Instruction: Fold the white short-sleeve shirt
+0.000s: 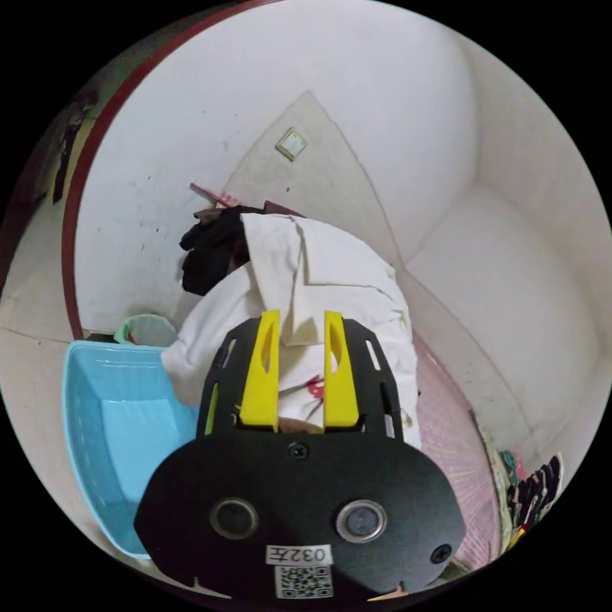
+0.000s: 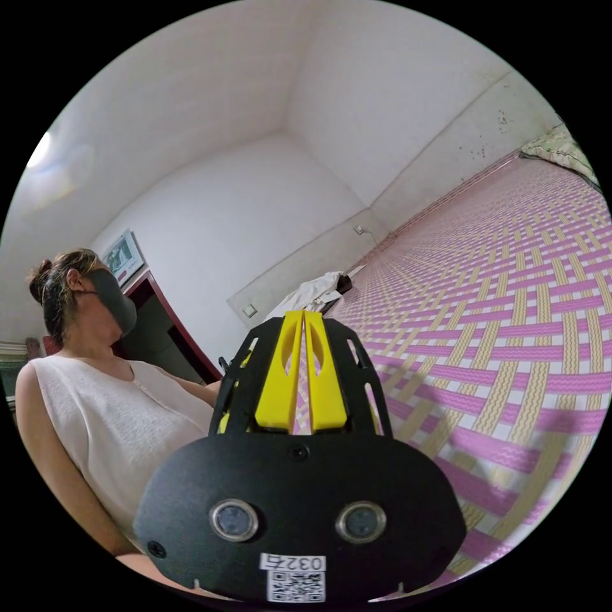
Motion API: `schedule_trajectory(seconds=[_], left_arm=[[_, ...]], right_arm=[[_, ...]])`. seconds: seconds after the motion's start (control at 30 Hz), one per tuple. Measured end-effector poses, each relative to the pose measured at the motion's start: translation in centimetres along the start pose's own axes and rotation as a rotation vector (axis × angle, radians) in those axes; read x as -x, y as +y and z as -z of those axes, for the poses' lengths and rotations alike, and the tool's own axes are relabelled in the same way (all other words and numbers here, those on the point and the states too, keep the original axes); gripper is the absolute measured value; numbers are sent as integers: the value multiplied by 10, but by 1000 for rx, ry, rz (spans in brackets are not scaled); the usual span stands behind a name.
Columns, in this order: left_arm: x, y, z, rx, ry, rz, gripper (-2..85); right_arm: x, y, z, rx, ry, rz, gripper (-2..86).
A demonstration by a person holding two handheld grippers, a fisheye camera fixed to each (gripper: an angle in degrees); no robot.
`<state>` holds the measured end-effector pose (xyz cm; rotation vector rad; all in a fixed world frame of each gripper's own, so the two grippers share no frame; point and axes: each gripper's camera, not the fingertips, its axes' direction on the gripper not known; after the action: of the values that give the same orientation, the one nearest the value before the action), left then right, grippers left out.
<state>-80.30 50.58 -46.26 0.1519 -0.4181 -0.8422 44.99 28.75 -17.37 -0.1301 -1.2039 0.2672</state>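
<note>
Between the yellow jaws of the left claw [image 1: 298, 319] hangs a fold of the white short-sleeve shirt [image 1: 319, 274]; the jaws stand apart on either side of it, and whether they press it cannot be told. The shirt lies heaped at the edge of the bed [image 1: 446, 433], against a dark garment [image 1: 207, 255], above a blue plastic tub [image 1: 121, 433]. Its cloth is creamy white, creased and bunched, with a small red mark near the jaws. From the right gripper view the same heap [image 2: 309, 293] sits far down the pink woven mat [image 2: 497, 319], while the right claw [image 2: 305, 319] hovers with jaws together, gripping nothing. To do this well, I judge the left should grip firmly, then draw the shirt clear onto open mat before spreading it flat.
</note>
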Motion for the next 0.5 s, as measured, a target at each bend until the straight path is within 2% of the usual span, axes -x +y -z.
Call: schedule_trajectory(seconds=[0.23, 0.4, 0.5], left_arm=[[-24, -18, -30, 89, 19, -150, 60], [-39, -26, -52, 177, -21, -146, 52], [-51, -30, -55, 191, 4, -121, 8]], right_arm=[[1, 2, 10, 23, 23, -8, -10], [2, 6, 21, 9, 9, -3, -10], [3, 9, 28, 1, -7, 4, -10]])
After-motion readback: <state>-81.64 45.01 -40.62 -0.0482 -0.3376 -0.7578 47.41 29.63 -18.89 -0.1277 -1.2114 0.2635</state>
